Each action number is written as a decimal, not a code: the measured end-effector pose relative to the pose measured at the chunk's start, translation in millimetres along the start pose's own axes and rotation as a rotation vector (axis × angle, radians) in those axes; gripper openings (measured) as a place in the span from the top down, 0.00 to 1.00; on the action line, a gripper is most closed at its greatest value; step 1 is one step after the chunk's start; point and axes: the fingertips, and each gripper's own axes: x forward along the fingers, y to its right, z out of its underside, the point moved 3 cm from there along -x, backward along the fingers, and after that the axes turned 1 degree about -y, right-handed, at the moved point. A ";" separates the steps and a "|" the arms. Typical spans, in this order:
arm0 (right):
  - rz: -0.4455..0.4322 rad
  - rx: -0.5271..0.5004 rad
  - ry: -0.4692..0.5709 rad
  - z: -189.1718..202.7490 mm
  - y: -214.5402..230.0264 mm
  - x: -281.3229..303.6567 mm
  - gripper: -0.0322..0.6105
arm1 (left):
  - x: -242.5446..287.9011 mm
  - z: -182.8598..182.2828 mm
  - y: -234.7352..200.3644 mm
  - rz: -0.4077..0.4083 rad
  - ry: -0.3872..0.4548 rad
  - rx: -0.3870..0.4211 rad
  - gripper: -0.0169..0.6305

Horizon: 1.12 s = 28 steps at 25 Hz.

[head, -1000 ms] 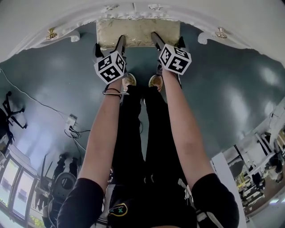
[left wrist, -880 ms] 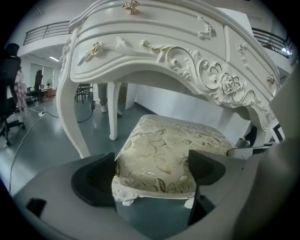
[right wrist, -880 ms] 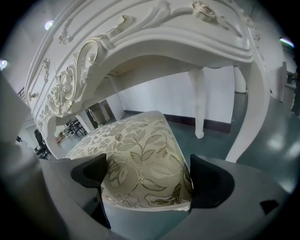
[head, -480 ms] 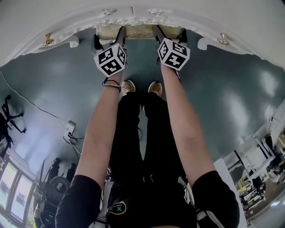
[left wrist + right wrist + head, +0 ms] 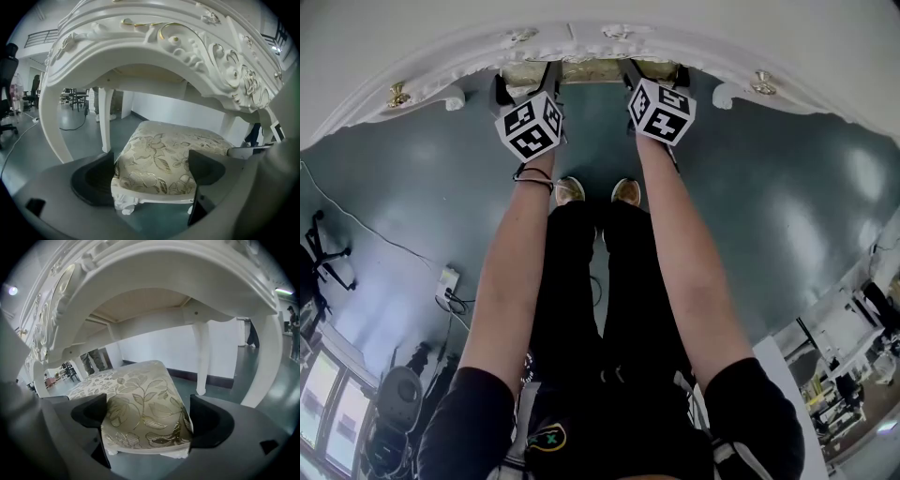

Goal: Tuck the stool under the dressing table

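The stool [image 5: 581, 72] is going further in. A second ago a broad strip of its flowered cushion was showing ahead of both sets of jaws, and now only a thin sliver is peeking out from under the front edge of the dressing table [image 5: 581, 42]. I judge the tuck to be nearly done, with only a short push left.

The left gripper [image 5: 151, 171] is holding its jaws wide apart and clamping one near corner of the seat, with the cushion filling the gap between them. The right gripper [image 5: 147, 416] is doing the same at the other near corner, both jaws pressing against the cushion's sides. The table's carved arch is looming above and ahead of both sets of jaws. Its legs are standing beyond and outside them, so the seat is passing between the legs.

Below the jaws, a smooth grey-green floor [image 5: 787, 206] is shining with reflected light, and it is probably letting the stool's feet glide easily. Well behind the left jaws, a cable [image 5: 356, 220] and a power strip [image 5: 448, 279] are lying on the floor, and an office chair [image 5: 314, 253] is standing at the room's edge.
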 end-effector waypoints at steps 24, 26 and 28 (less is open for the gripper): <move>-0.177 -0.269 0.185 -262.4 -102.2 -295.7 0.12 | -266.2 -263.8 94.5 0.270 0.130 0.216 0.18; -0.202 -0.280 0.233 -305.3 -115.0 -312.0 0.12 | -279.8 -310.6 99.5 0.298 0.182 0.229 0.18; -0.223 -0.296 0.272 -345.7 -127.1 -332.5 0.12 | -296.5 -356.1 105.2 0.326 0.222 0.244 0.18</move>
